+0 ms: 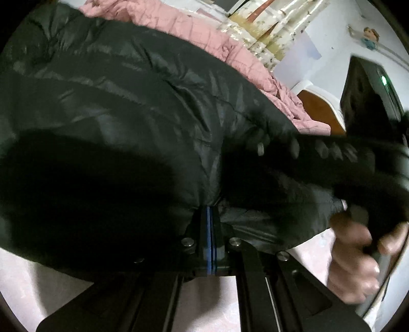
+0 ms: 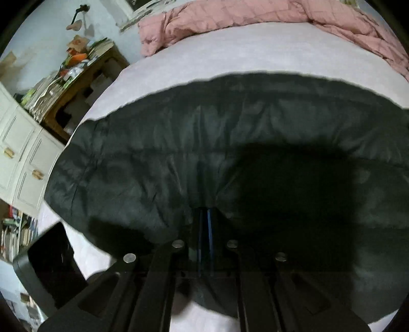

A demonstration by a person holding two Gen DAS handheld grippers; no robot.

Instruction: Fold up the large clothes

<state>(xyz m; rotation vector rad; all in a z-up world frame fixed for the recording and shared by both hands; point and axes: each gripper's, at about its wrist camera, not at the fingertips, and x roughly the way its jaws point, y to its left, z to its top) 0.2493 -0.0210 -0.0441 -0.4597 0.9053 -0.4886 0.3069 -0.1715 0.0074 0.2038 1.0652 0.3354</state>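
A large black puffer jacket [image 1: 115,107] lies spread over a pale bed sheet [image 1: 23,278]; it also fills the right wrist view [image 2: 204,143]. My left gripper [image 1: 210,217] is shut on the jacket's near edge, its fingertips buried in the fabric. My right gripper [image 2: 205,219] is likewise shut on the jacket's near hem. In the left wrist view the right gripper's black body [image 1: 332,158] and the hand holding it [image 1: 355,258] show at the right, close by.
A rumpled pink quilt [image 2: 255,18] lies along the far side of the bed sheet [image 2: 230,58]. A cluttered wooden desk [image 2: 84,74] and white cabinets [image 2: 20,158] stand left of the bed. A dark device [image 1: 368,94] stands at the right.
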